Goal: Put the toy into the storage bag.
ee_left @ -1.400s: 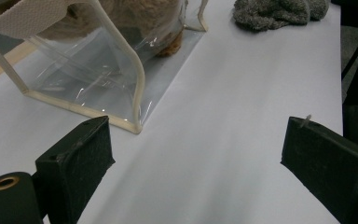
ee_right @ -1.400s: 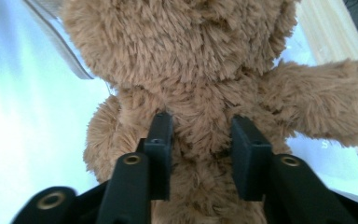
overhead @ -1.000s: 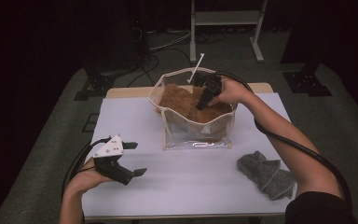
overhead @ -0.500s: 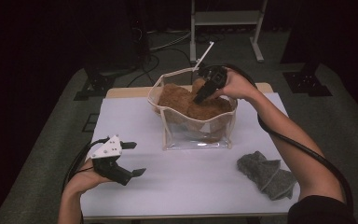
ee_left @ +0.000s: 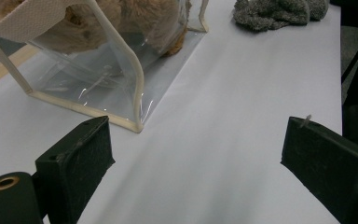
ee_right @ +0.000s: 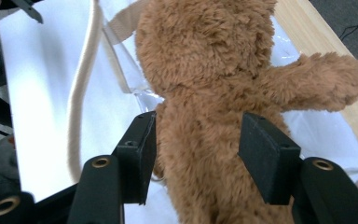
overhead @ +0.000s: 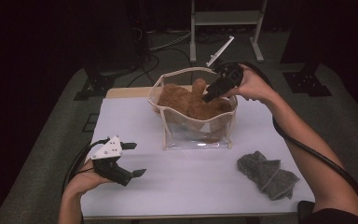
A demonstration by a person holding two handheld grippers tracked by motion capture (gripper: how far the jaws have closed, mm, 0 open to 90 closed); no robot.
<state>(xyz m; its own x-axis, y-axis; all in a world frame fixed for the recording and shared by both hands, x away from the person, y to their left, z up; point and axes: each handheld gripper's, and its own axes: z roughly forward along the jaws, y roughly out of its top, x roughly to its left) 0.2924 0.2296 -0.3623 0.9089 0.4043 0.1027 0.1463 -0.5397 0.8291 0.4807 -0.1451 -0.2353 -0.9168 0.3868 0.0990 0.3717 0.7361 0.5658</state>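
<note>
Between the pads of my right tool [ee_right: 196, 154] I see the brown teddy bear [ee_right: 214, 93], its furry body filling the gap. The jaws have just been opening, and in the right gripper view I cannot say for certain that the pads no longer brush the fur; they stand apart and look released. From this tool the bear's long axis runs straight away from me, trunk nearest the jaws, and one stubby limb sticks out to the right of the tool. Beyond and left of the jaws runs the cream piping of the clear plastic bag [ee_right: 81, 88].

From the high view my right tool [overhead: 214, 91] hangs over the far right part of the bag [overhead: 196, 135], which stands upright on the white table [overhead: 191, 186] with the bear [overhead: 186, 100] inside it, one rounded part poking above the rim.

My left tool [ee_left: 196, 163] has its jaws wide apart with bare table between them. Ahead of it and to its left is a corner of the bag [ee_left: 121, 93]; farther ahead, to the right, lies the grey knitted cloth [ee_left: 279, 11]. In the high view this tool [overhead: 129, 158] rests near the table's near left edge.

I can read no brand, label or writing on the bag, bear or cloth.
</note>
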